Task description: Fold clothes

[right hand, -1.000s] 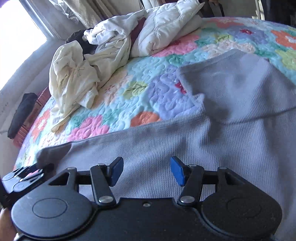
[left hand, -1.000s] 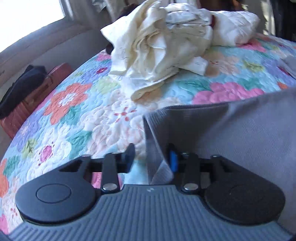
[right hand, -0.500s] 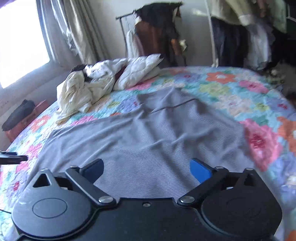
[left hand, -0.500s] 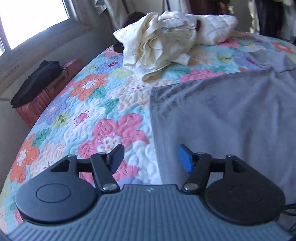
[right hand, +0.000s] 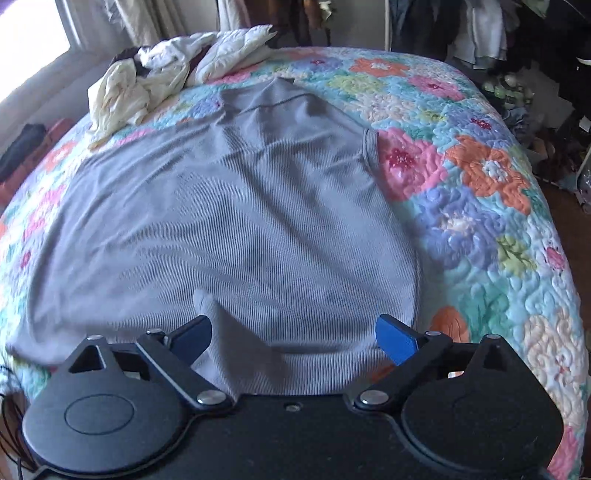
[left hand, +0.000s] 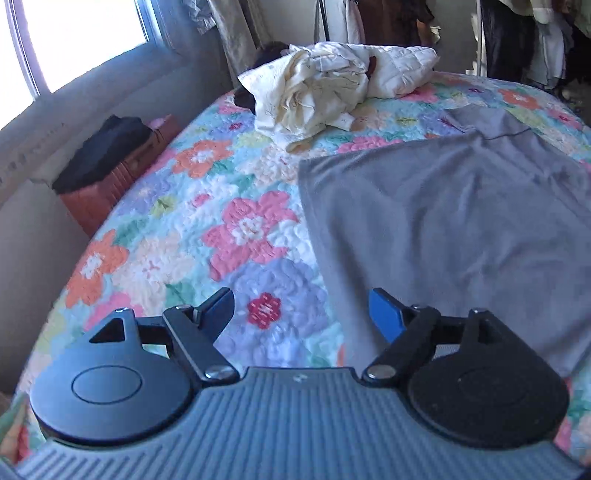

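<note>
At the far left, a bright window [left hand: 85, 37] lights a pale wall, and below it a dark bundle lies on a reddish case [left hand: 122, 177] beside the bed. The bed is covered by a quilt [left hand: 207, 221] printed with big pink, orange and purple flowers. Toward its far end sits a heap of cream clothes [left hand: 317, 88] against a white padded pillow [left hand: 402, 70]; something dark shows behind the heap but is too hidden to name. At the far right, hanging clothes [right hand: 480, 33] crowd a shadowy corner, and the clutter on the floor there is hard to make out.

The gray shirt [right hand: 229, 206] lies spread flat on the quilt, its long axis running from the near edge to the far end, one short sleeve [right hand: 365, 151] reaching right. Its narrow far end is partly folded; its near hem is cut off behind the right gripper [right hand: 293, 338], where a small ridge of cloth stands up.

The left gripper [left hand: 301, 312] hangs over the quilt by the shirt's left edge, fingers spread wide and holding nothing. The right gripper's fingers are likewise released, above the near hem.
</note>
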Action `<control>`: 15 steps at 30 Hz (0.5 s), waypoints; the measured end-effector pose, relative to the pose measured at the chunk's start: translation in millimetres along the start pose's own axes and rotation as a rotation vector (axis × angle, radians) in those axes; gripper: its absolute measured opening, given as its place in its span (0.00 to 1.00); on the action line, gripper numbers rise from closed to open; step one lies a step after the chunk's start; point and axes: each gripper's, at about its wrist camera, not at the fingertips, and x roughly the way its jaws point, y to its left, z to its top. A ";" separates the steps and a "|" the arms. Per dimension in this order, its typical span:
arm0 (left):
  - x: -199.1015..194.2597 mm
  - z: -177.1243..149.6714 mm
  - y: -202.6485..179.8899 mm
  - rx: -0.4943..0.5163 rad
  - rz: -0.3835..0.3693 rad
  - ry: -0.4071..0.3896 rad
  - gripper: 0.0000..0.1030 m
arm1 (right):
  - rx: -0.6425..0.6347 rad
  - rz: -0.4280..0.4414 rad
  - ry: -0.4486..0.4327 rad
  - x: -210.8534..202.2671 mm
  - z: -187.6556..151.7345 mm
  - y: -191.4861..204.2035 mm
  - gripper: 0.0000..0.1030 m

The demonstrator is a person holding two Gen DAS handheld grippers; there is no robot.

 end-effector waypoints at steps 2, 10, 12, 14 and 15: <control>9.4 -8.8 -12.5 -0.052 -0.114 0.043 0.78 | -0.020 0.020 0.018 3.9 -8.9 5.3 0.93; 52.9 -45.1 -169.5 0.066 -0.498 0.136 0.75 | -0.100 0.010 0.062 40.0 -21.3 23.2 0.73; 58.6 -52.9 -216.2 0.120 -0.590 0.145 0.75 | -0.120 0.034 0.082 48.0 -21.3 26.3 0.65; 65.9 -57.5 -249.2 0.117 -0.668 0.178 0.75 | -0.139 0.051 0.101 55.9 -20.2 28.9 0.65; 69.6 -59.9 -265.7 0.116 -0.708 0.194 0.76 | -0.146 0.058 0.111 59.9 -19.7 30.1 0.66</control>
